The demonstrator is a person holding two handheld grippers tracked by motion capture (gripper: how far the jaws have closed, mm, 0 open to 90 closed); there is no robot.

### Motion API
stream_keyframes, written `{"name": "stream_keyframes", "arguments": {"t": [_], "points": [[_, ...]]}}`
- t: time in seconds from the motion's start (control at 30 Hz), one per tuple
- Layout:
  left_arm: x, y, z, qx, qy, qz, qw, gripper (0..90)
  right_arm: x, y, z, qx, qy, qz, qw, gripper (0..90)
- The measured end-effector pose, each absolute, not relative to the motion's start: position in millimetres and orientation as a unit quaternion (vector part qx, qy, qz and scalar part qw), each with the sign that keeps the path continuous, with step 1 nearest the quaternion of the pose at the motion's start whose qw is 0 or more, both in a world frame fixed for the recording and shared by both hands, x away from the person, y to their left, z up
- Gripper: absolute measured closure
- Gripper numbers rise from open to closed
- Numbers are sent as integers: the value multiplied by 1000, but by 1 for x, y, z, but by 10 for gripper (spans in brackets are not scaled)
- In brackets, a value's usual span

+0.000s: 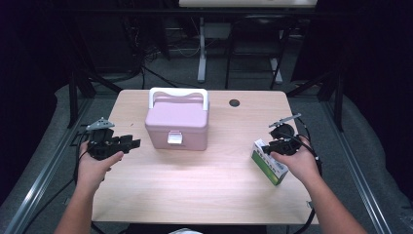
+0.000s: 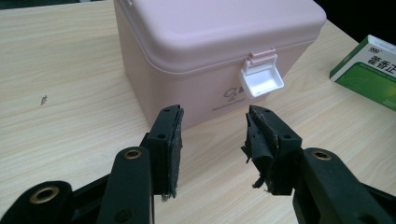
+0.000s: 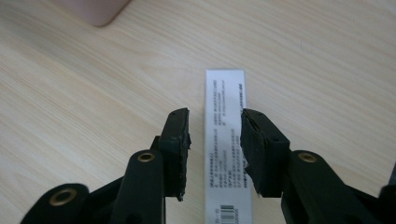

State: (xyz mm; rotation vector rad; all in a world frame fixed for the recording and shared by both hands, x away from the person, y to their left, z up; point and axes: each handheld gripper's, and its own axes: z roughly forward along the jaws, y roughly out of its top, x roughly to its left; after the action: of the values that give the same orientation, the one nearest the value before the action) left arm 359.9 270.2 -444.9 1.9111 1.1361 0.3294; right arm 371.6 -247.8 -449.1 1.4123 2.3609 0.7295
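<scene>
A pink lidded box (image 1: 178, 122) with a white handle stands in the middle of the table (image 1: 195, 195); its white front latch (image 2: 260, 81) is flipped outward. My left gripper (image 1: 134, 144) is held level to the left of it, open, with nothing between its jaws. In the left gripper view it (image 2: 214, 135) points at the pink box (image 2: 210, 42) from just short of its front wall. A green and white medicine box (image 1: 269, 165) lies at the right. My right gripper (image 3: 215, 126) straddles the medicine box's white printed side (image 3: 225, 93), with a gap showing at the left pad.
A small black round hole (image 1: 234, 103) sits in the table top behind the pink box, to its right. The table's right edge runs close behind my right hand (image 1: 299, 163). Dark frame legs and cables stand on the floor beyond the far edge.
</scene>
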Motion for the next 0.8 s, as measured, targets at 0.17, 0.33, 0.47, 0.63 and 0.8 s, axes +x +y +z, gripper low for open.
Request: {"name": "stream_keyframes", "arguments": {"t": [0.17,0.33,0.47,0.63,0.8], "points": [[361,270,-446,769,455,138,427,567,367,-231,-443,475,822,277,149,623],[366,269,-449,771,456,132,425,576,363,-216,-442,465,821,296,149,622],[370,269,-452,772,457,129,423,584,364,-207,-442,459,821,306,144,622],[376,268,-455,773,458,126,420,588,367,-198,-444,455,814,325,155,628],[383,268,-457,774,458,126,418,598,371,-188,-449,449,818,327,150,626]]}}
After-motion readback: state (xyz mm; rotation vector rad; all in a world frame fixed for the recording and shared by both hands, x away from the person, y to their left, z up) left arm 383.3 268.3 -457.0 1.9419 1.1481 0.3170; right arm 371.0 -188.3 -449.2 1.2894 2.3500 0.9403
